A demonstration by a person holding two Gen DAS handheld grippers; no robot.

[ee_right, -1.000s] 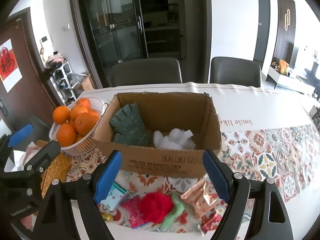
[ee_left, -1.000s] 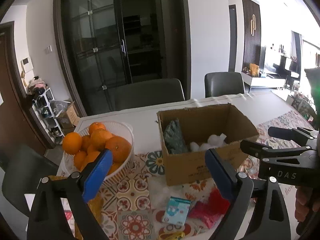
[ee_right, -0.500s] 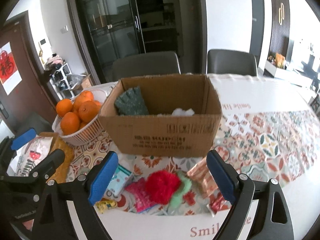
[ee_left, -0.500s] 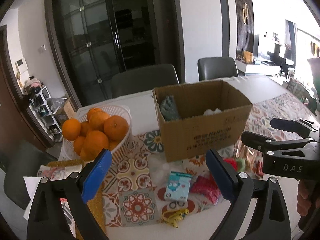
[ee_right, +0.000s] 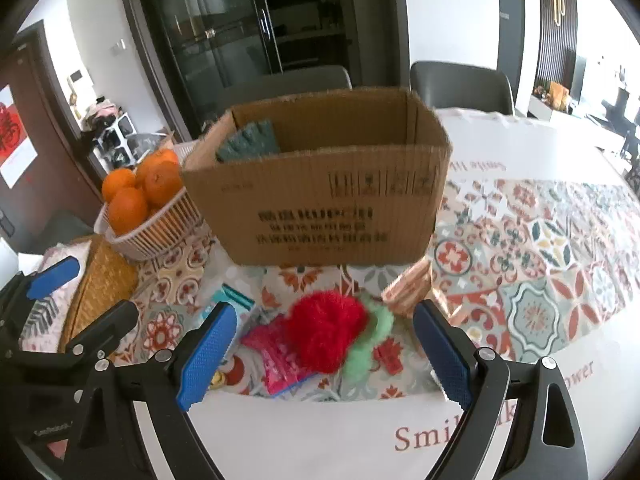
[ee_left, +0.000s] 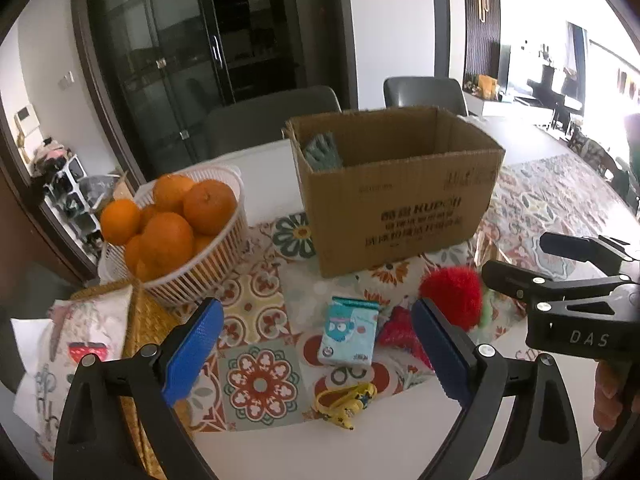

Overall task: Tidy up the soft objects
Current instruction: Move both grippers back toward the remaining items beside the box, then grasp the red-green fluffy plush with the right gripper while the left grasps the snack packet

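Both jaw sets spread and empty: right gripper (ee_right: 322,354) lined up on the red fluffy pompom (ee_right: 326,334) just in front of the cardboard box (ee_right: 320,200), left gripper (ee_left: 316,350) over the tissue pack (ee_left: 349,332) beside it, presumably pre-grasp.

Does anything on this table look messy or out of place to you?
Yes. A loose heap lies in front of the brown cardboard box: a fluffy red pompom on a fuzzy green piece, overlapping a pink packet, beside a crinkled copper foil wrapper. Nothing looks spilled or broken.
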